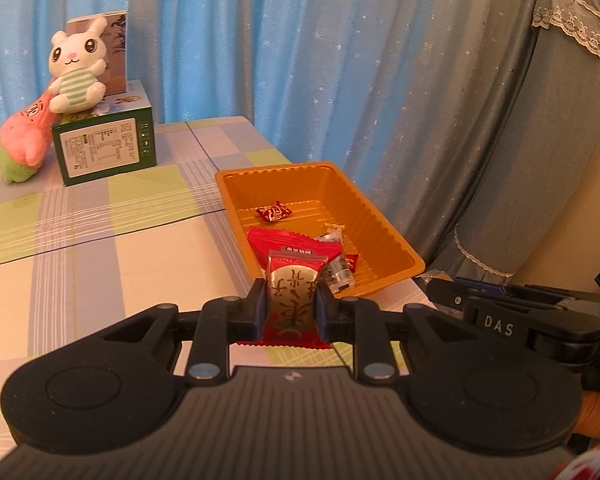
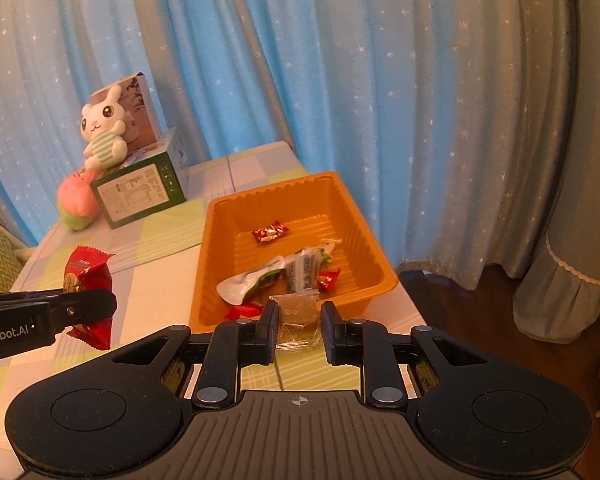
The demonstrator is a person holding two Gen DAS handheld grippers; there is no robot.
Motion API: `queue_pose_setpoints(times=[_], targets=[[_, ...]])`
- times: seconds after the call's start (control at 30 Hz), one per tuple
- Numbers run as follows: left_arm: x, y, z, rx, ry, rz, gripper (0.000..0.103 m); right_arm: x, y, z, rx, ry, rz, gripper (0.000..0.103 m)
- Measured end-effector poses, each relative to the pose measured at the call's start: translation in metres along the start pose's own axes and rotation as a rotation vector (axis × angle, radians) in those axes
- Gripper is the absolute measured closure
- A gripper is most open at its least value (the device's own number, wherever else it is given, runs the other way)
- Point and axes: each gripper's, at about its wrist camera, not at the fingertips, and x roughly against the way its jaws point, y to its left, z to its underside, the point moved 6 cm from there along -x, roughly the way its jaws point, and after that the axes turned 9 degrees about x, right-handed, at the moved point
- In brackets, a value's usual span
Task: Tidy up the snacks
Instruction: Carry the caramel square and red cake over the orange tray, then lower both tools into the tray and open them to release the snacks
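My left gripper (image 1: 291,308) is shut on a red packet with a gold disc (image 1: 292,296), held just short of the near left corner of the orange tray (image 1: 380,216). Behind it, at that corner, more red wrapper (image 1: 296,242) shows. From the right wrist view the same red packet (image 2: 88,280) hangs left of the orange tray (image 2: 364,236). My right gripper (image 2: 299,320) is shut on a clear-wrapped brown cake (image 2: 298,312) at the tray's near rim. The tray holds a small red candy (image 2: 270,231), a white pouch (image 2: 248,284) and other wrapped snacks.
At the table's far left a plush bunny (image 1: 78,68) sits on a green box (image 1: 108,144), with a pink plush (image 1: 24,140) leaning beside it. Blue starred curtains hang behind. The table's right edge runs close past the tray, with floor (image 2: 480,320) beyond.
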Motion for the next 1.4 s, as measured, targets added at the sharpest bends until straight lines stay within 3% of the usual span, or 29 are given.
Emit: queue_pose_setpoints(times=[0.63,1.4], targets=[[-0.043,-0.014,-0.019,-0.017,0.019,0.028,0.081,-0.033,-0.022,-0.019,0.019,0.006,0.021,0.08],[-0.123,-0.015,-0.045,-0.02,0.082,0.051,0.081,-0.101,-0.034,-0.05,0.05,0.023,0.0,0.08]])
